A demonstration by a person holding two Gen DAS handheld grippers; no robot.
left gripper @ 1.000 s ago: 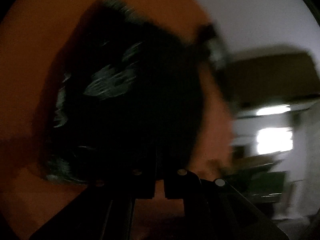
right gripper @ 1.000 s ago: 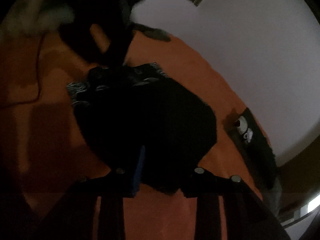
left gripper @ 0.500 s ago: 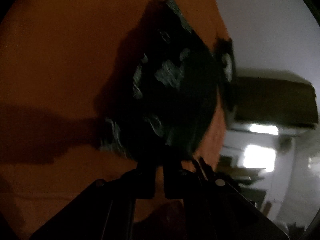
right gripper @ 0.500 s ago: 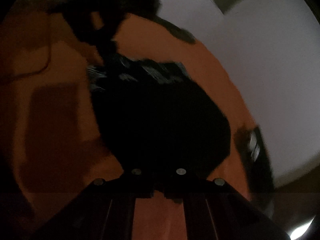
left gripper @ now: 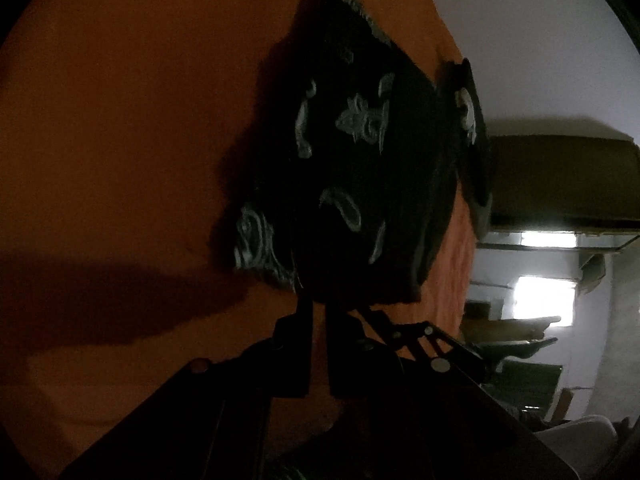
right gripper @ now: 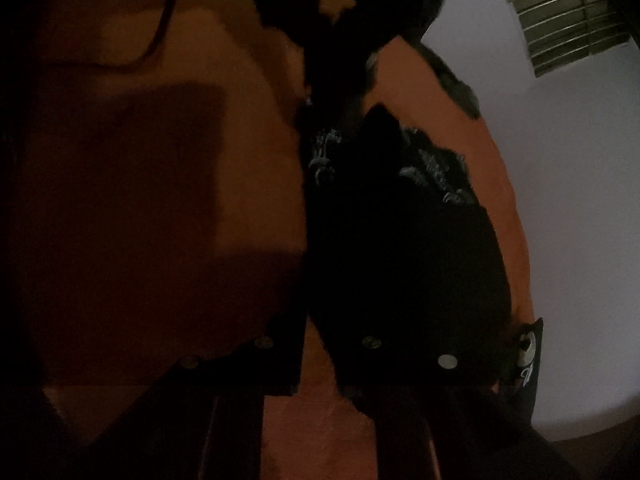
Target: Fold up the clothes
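Since a second ago the black garment with pale paisley print (left gripper: 360, 168) has shrunk in the left wrist view from a broad blurred mass to a narrower folded bundle lying toward the right edge of the orange cloth-covered surface (left gripper: 120, 120). In the right wrist view it has slid from the middle of the picture to the right of centre (right gripper: 400, 240), and that view has rolled.

The left gripper (left gripper: 318, 308) has its fingers together, clamped on the near edge of the garment. The right gripper (right gripper: 316, 332) has its fingers opening, with a narrow gap of orange cloth showing between them; the garment's near edge lies over the right finger (right gripper: 360, 360), and whether the pads still press on it cannot be told in the dark.

A second dark piece with a white mark (left gripper: 472, 132) lies just beside the garment at the surface's right edge, next to the pale wall (left gripper: 540, 40). To the garment's left the orange surface lies bare and wide, crossed by shadow. A thin red cord (right gripper: 160, 32) curves across its far left part.
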